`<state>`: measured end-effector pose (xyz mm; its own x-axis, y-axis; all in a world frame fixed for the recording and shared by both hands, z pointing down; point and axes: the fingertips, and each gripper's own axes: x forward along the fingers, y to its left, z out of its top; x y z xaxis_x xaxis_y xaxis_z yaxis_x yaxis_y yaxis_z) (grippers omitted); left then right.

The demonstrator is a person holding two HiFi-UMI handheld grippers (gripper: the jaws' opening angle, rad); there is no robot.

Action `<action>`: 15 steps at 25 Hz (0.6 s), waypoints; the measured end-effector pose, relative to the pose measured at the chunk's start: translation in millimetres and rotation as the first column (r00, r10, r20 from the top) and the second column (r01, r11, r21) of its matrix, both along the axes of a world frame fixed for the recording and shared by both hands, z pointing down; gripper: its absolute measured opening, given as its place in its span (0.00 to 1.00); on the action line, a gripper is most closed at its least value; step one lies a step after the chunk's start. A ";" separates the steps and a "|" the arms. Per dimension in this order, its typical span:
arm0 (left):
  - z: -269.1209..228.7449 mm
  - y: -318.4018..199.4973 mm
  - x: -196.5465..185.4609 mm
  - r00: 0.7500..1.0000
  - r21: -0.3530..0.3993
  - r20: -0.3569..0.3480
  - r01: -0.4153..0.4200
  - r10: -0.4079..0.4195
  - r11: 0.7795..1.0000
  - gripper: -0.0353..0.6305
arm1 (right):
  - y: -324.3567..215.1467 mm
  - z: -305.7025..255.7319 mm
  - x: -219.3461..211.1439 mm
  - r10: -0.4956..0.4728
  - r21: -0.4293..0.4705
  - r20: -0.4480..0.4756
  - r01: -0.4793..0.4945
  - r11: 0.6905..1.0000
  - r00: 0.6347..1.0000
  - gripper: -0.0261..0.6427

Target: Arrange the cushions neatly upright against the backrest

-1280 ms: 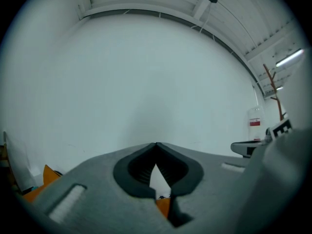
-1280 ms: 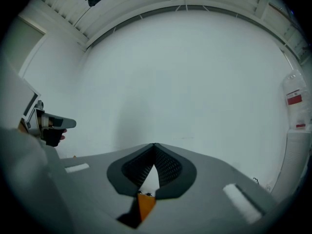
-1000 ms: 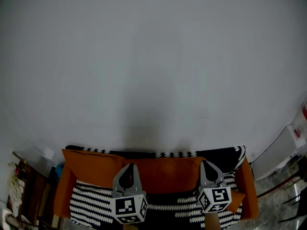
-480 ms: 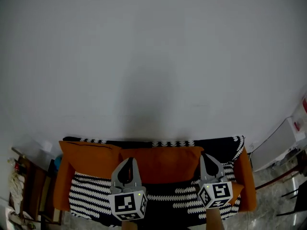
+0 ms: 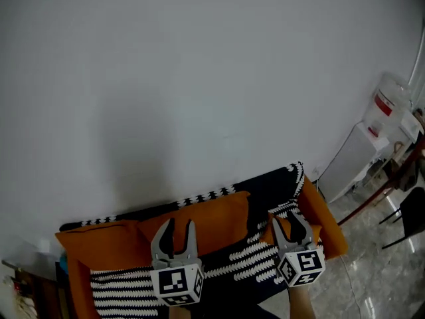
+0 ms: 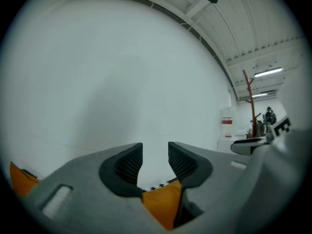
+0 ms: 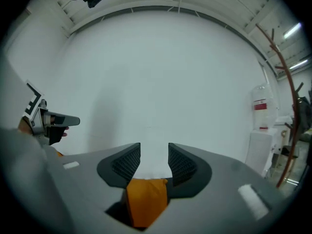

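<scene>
While both orange cushions lie low in the head view, at 6 to 7 o'clock of the frame, the entries run as follows.

- Centre cushion point(image 5: 216, 212): on edge against the backrest point(image 5: 269, 186), which is draped in a black-and-white throw point(image 5: 242, 259).
- Left cushion point(image 5: 99, 241): at 8 o'clock of the first and just beside it, also leaning on the backrest.
- Left gripper point(image 5: 179, 224): in front of where the two cushions meet. Its jaws have just been opening and now stand apart on nothing. Only the wall point(image 5: 199, 78) shows between them, with orange fabric point(image 6: 163, 204) low behind.
- Right gripper point(image 5: 289, 219): at 4 o'clock of the centre cushion. Its jaws have also just been opening and stand apart, clamping nothing, with orange fabric point(image 7: 145, 199) below them.
- Change: both pairs of jaws were together a second ago. The head view has swung toward 3 o'clock, bringing a water dispenser point(image 5: 382, 102) into frame.
- Judgement: a first grasp looks to be in preparation, and no cushion is taken yet.
- Unclear: the sofa seat is cut off at the bottom edge. The orange patch point(image 5: 325, 228) beside the right gripper may be a third cushion or the sofa arm; which one cannot be told.
</scene>
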<state>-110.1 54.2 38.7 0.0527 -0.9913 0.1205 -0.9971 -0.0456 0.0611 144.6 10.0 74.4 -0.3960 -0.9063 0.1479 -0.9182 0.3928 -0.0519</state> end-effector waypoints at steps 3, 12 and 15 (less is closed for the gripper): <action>5.1 -15.1 26.5 0.995 -0.004 -0.007 -0.098 0.098 0.995 0.33 | 10.4 5.3 38.6 0.108 -0.011 -0.016 -0.108 0.994 0.994 0.34; 23.3 -36.7 121.6 0.947 -0.035 -0.028 -0.320 0.319 0.947 0.38 | 55.6 22.3 149.6 0.363 -0.058 -0.028 -0.364 0.930 0.932 0.37; 31.2 -42.6 151.2 0.930 -0.055 -0.023 -0.368 0.368 0.928 0.38 | 65.0 30.8 179.3 0.411 -0.080 -0.037 -0.412 0.908 0.911 0.37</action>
